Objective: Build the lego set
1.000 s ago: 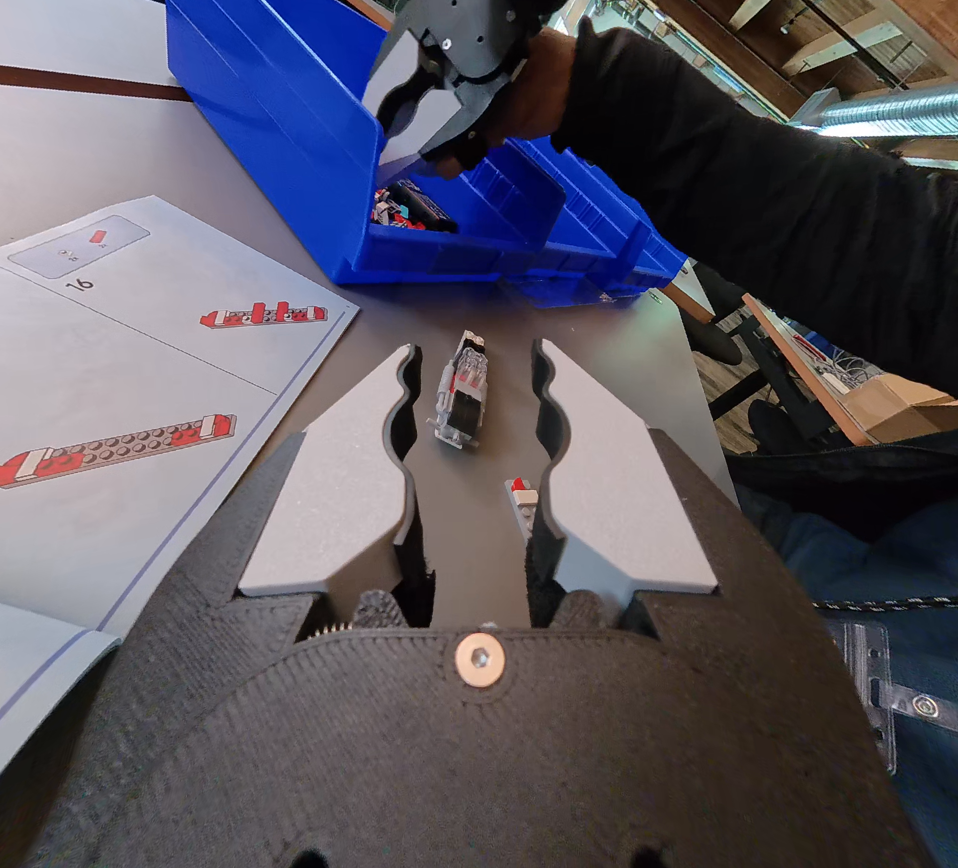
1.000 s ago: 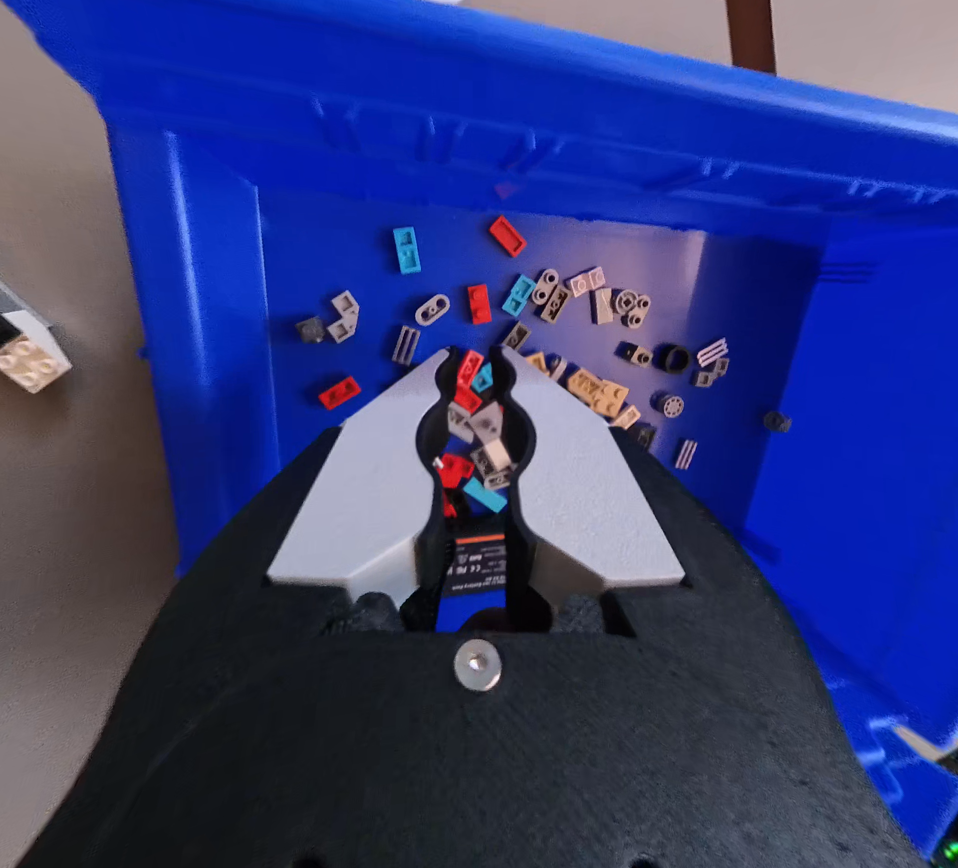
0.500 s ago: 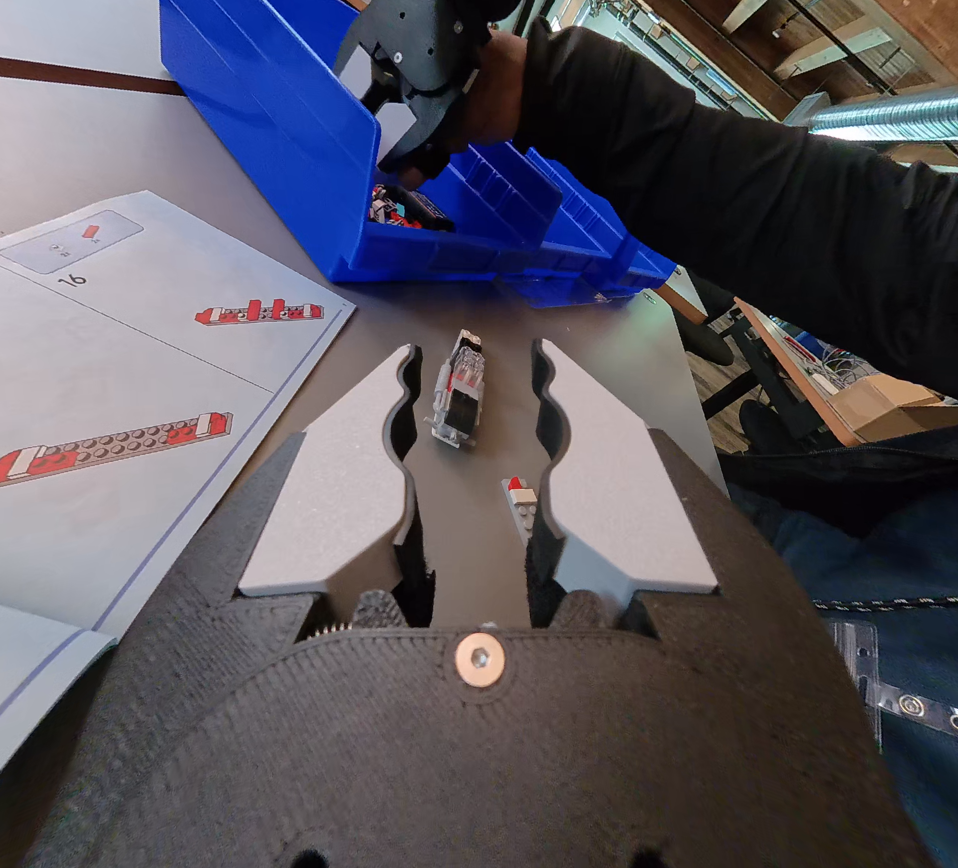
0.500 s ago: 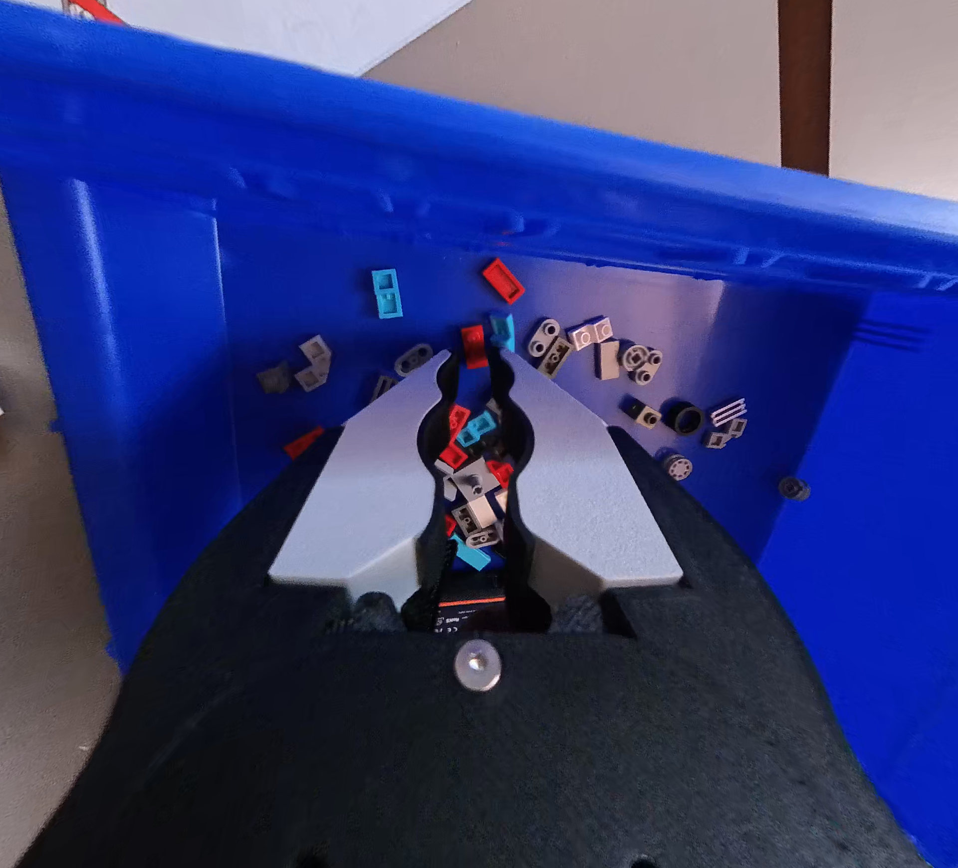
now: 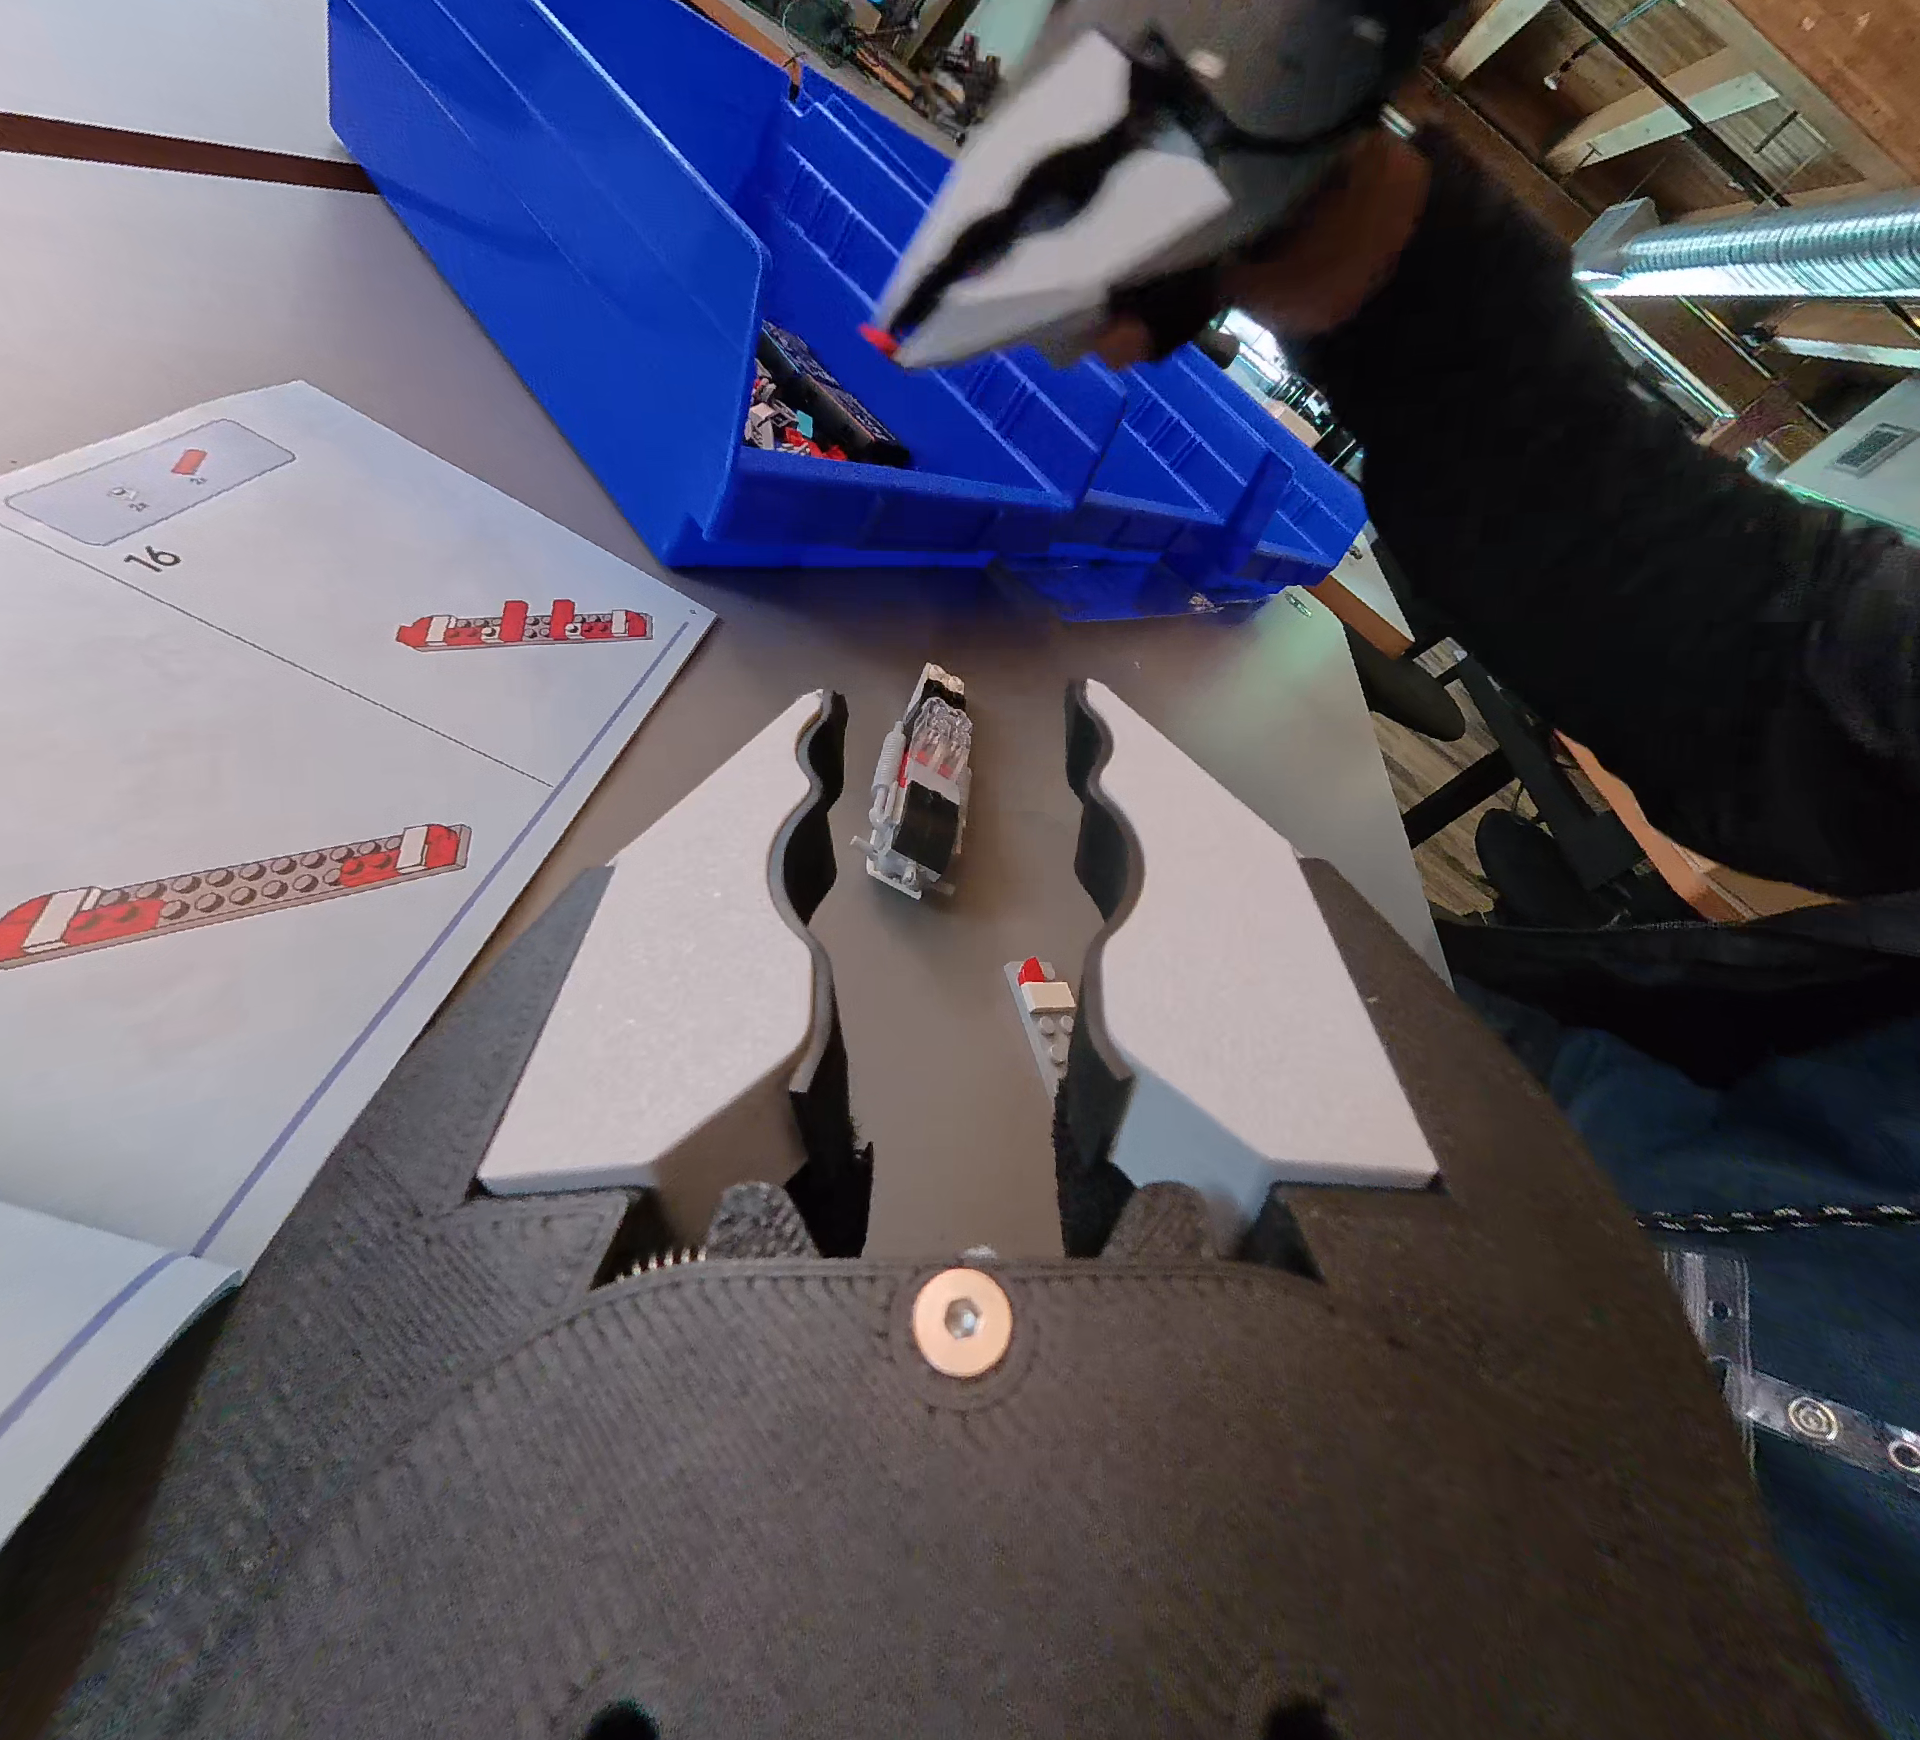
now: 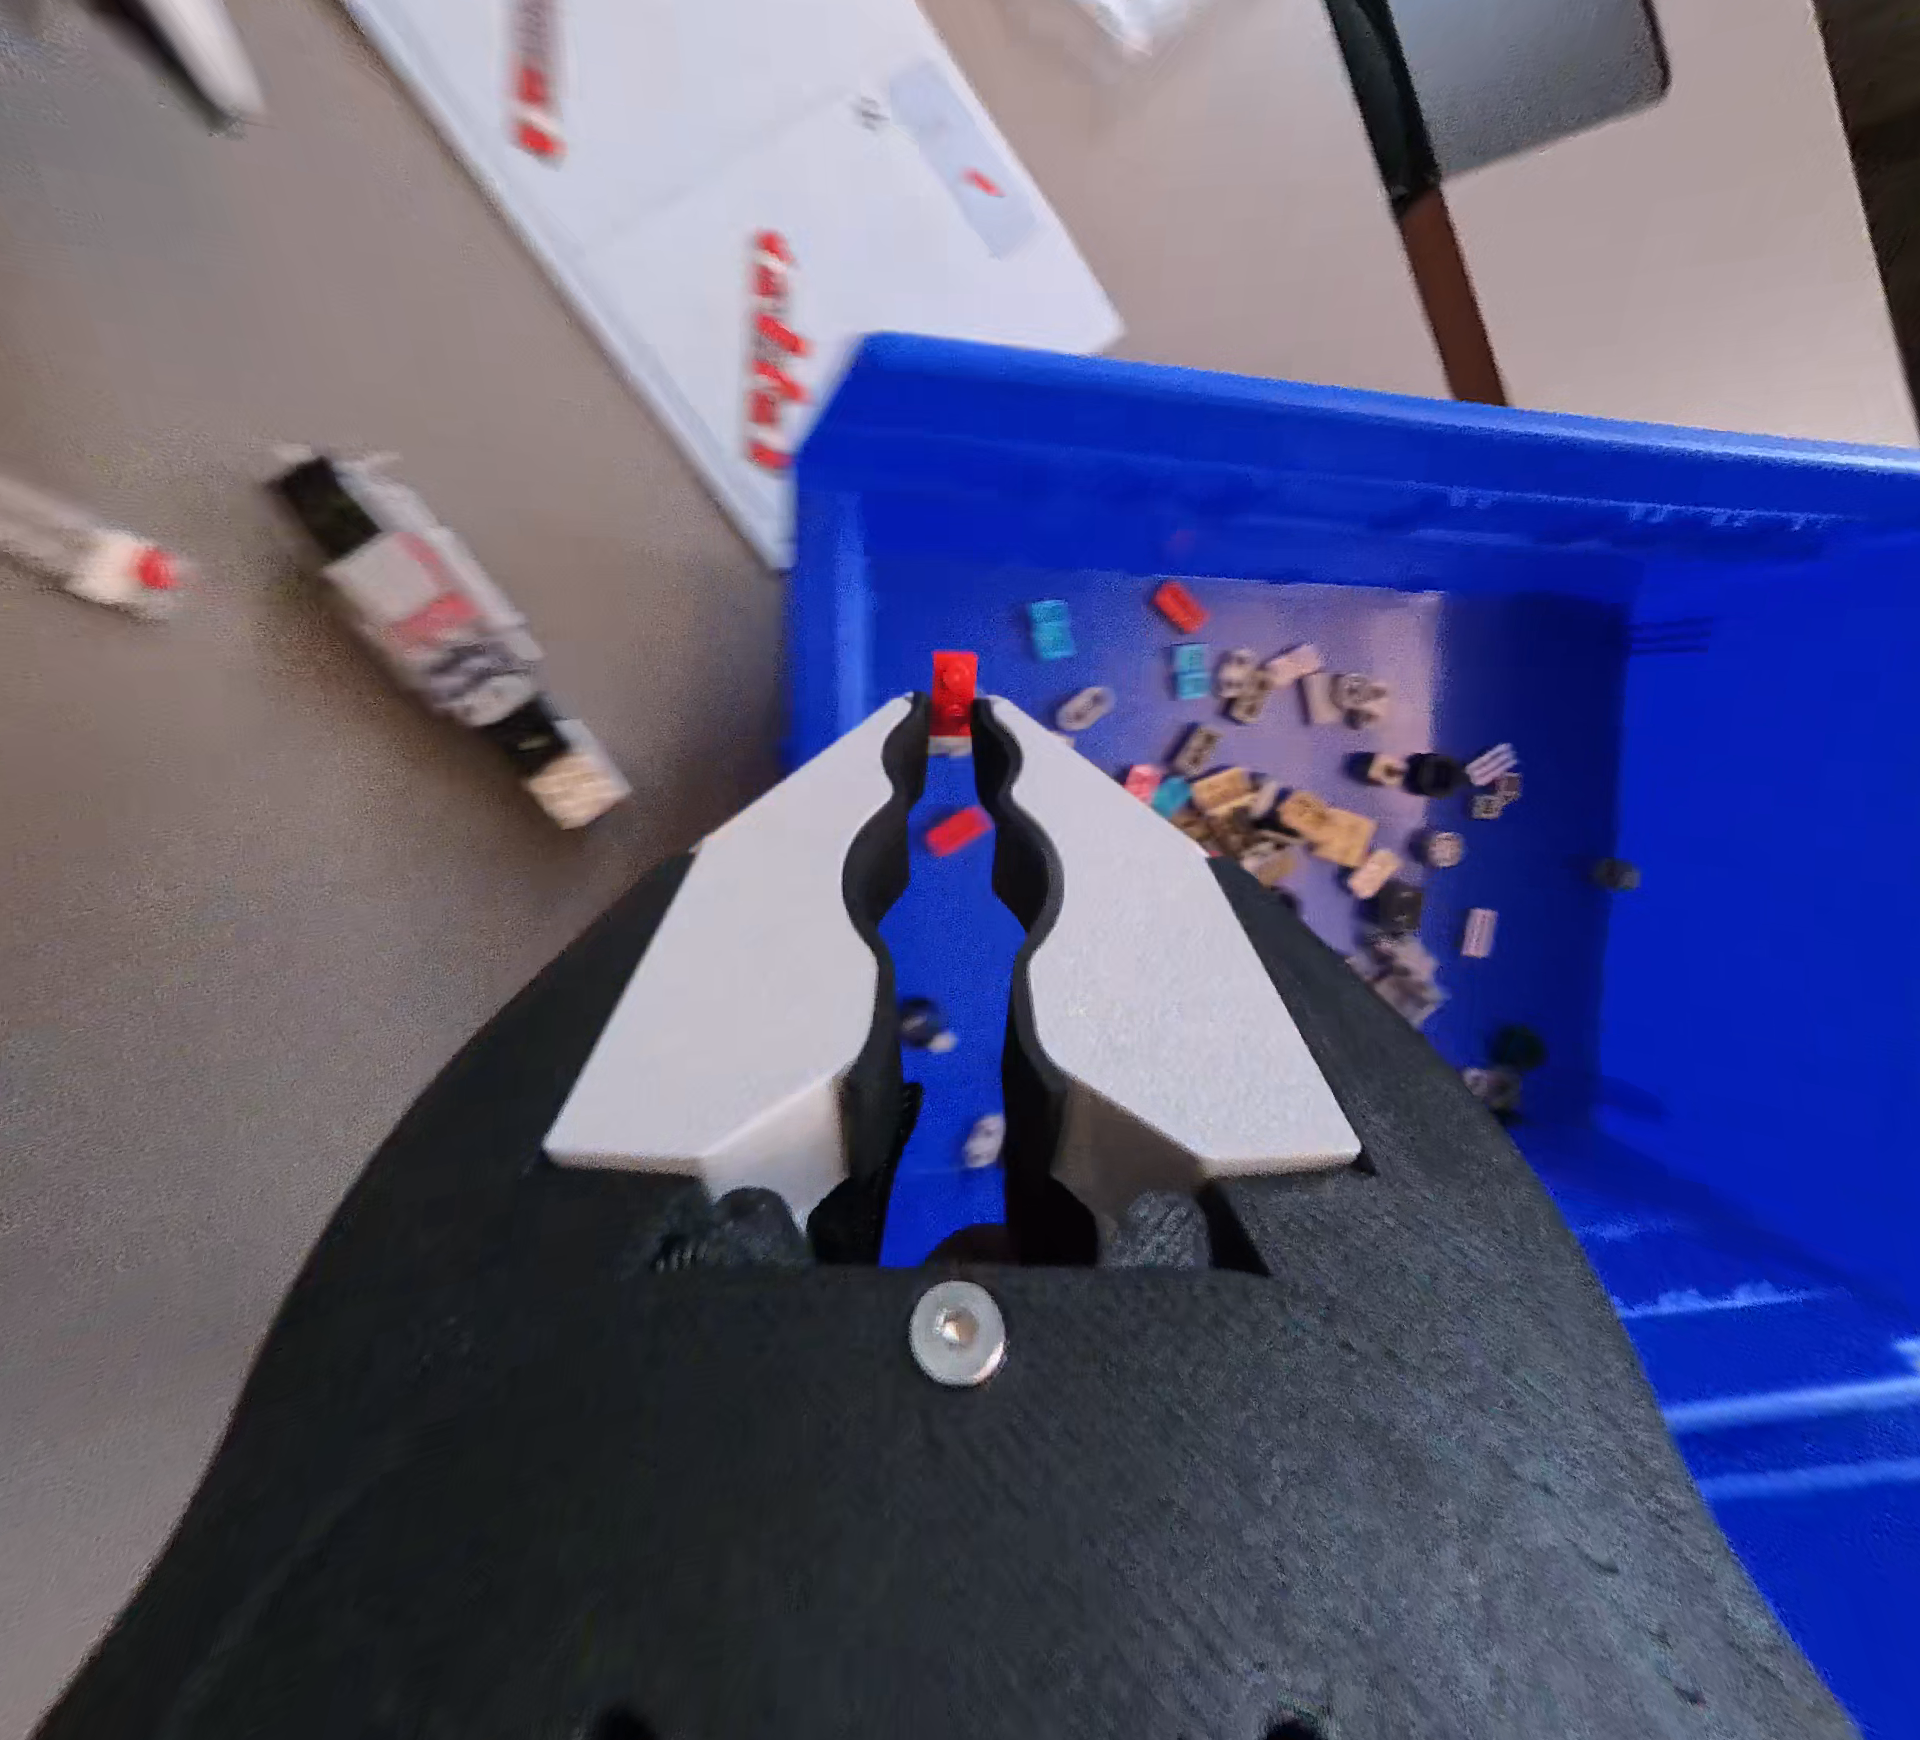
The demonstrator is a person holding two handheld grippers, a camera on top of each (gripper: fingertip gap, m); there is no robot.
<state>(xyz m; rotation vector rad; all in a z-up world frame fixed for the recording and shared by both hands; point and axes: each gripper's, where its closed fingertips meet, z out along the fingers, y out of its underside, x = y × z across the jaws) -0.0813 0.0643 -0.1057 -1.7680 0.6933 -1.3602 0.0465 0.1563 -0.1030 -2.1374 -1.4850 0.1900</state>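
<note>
Lego plate, small and red, pinched at the tips of the right gripper above the blue bin: fetching step. Left gripper spread, empty, framing the grey lego assembly on the tabletop. Next: carry over and press onto studs, aligned squarely.

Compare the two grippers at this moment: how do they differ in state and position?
The left gripper is open and holds nothing, while the right gripper is shut on a small red piece at its fingertips. The left gripper sits low over the table, with a small lego assembly lying between its fingers; the right gripper is raised above the blue bin. Both have the same grey fingers on black bodies.
</note>
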